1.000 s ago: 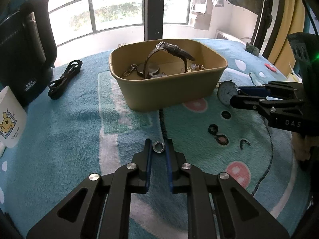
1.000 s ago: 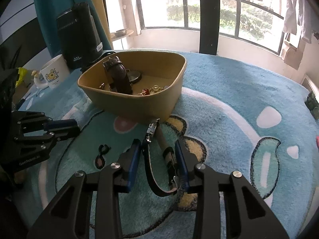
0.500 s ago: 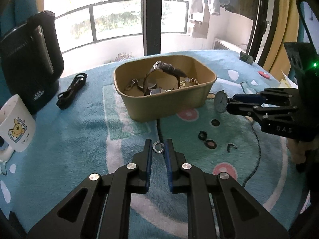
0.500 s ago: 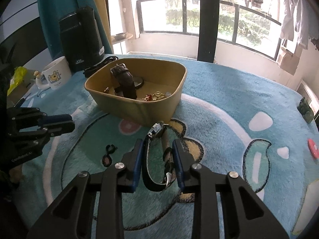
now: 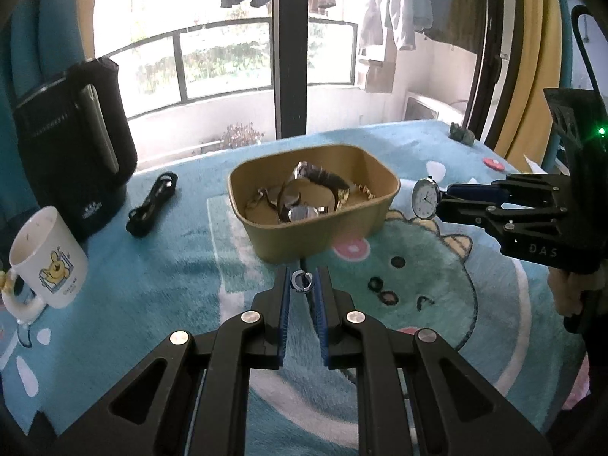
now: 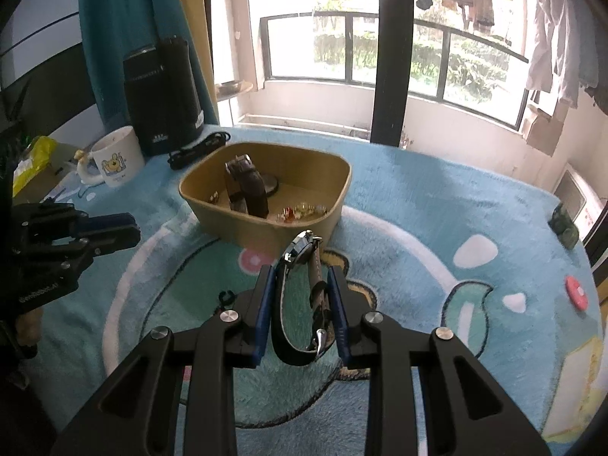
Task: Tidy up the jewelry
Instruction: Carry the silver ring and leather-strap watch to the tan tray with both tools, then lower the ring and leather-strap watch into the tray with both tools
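Jewelry lot, sorting in progress on a blue plush cartoon blanket (image 5: 152, 266).

Left gripper (image 5: 302, 279) is pinching a small silver ring (image 5: 301, 280) between its blue-padded tips, holding it above the blanket just in front of the tan tray (image 5: 323, 239).

Right gripper (image 6: 302, 288) is clamping a wristwatch (image 6: 304, 250) by its looped strap, the white-dialled face pointing toward the tray's near wall; in the left view the dial (image 5: 425, 198) is hanging just beside the tray's right end.

Tray is already containing a dark-strapped watch (image 6: 247, 186), a metal-band watch (image 5: 323, 180) and a small beaded chain (image 6: 304, 211).

Standing well apart at the blanket's left: a white bear mug (image 5: 49, 262), a black kettle (image 5: 72, 152), a black coiled cord (image 5: 154, 205).
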`<state>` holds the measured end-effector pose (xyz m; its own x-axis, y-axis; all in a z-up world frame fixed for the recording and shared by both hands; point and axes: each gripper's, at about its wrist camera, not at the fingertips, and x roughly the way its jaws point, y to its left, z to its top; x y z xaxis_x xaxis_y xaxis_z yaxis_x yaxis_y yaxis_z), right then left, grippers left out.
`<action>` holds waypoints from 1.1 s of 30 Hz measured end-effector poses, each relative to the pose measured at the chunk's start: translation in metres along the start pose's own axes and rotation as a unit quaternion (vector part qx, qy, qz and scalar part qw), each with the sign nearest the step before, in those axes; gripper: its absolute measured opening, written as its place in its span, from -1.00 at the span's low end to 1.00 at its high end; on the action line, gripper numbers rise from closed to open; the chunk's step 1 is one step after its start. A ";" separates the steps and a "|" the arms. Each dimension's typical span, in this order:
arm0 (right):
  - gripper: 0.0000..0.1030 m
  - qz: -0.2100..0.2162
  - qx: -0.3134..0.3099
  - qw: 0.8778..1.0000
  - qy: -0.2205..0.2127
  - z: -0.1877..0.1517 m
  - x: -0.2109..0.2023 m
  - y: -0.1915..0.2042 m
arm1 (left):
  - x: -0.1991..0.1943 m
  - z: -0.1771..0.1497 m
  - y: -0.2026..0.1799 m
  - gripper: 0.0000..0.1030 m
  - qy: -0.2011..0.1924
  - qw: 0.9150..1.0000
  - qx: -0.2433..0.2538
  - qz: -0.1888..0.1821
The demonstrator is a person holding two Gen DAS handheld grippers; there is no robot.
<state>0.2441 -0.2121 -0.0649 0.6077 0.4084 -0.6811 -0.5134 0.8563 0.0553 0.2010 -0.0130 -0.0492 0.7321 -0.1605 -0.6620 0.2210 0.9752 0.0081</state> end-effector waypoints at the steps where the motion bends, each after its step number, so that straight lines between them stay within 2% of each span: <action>1: -0.47 -0.001 -0.001 1.000 -0.004 0.002 -0.003 0.000 | -0.002 0.002 0.000 -0.72 -0.004 1.000 0.001 0.000; 19: -0.47 -0.024 -0.021 0.999 -0.041 0.037 -0.025 0.005 | -0.005 0.040 0.011 -0.72 -0.056 0.998 0.021 -0.006; 33: -0.47 -0.018 -0.030 0.998 -0.043 0.060 0.000 0.003 | 0.026 0.061 0.019 -0.72 -0.058 0.998 0.037 -0.002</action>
<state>0.2788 -0.1908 -0.0209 0.6748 0.4051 -0.6169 -0.5238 0.8517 -0.0136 0.2631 -0.0082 -0.0209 0.8004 -0.1843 -0.5705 0.2673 0.9615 0.0644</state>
